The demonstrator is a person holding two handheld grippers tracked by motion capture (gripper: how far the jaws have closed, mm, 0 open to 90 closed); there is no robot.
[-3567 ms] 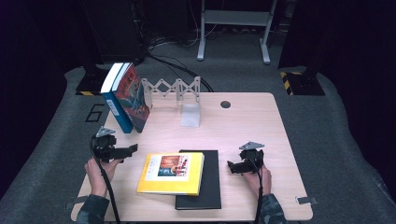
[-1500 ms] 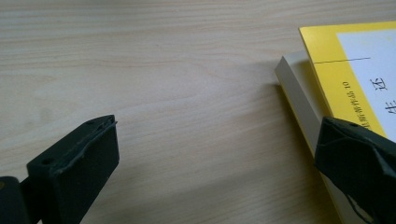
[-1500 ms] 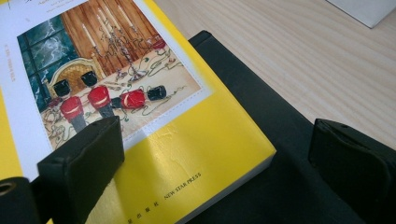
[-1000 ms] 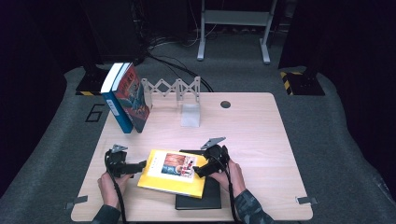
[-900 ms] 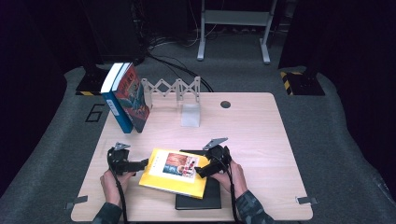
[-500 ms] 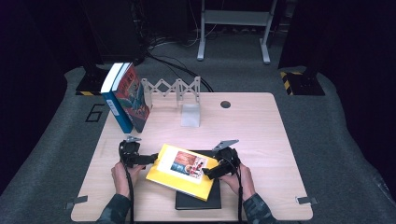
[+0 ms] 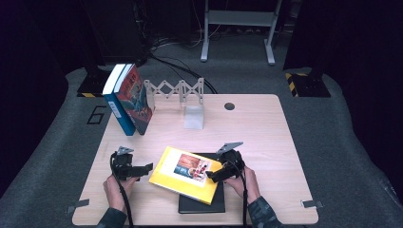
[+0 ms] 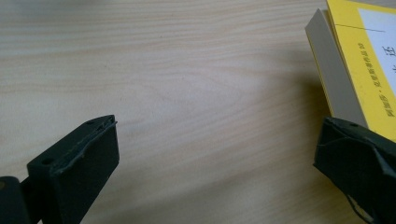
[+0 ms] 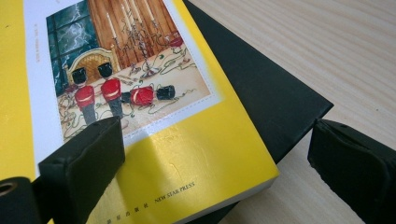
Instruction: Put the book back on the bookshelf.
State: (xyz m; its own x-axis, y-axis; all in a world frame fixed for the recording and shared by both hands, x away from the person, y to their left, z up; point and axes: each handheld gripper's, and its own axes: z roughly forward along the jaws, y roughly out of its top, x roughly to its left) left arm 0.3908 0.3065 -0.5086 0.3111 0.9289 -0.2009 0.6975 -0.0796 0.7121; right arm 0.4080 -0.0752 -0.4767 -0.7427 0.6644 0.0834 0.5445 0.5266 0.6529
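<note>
The yellow book lies skewed on the black book, near the table's front edge. Your left gripper and right gripper both stand released, flanking it. Judged a light paperback with a glossy, likely slippery cover that will flex. Pinch across the overhanging left page edge, near the spine if possible.

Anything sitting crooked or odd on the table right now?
Yes: the yellow book lies skewed across the black book under it, its edges out of line and its left end overhanging onto the table. Both claws sit open at its two ends.
</note>
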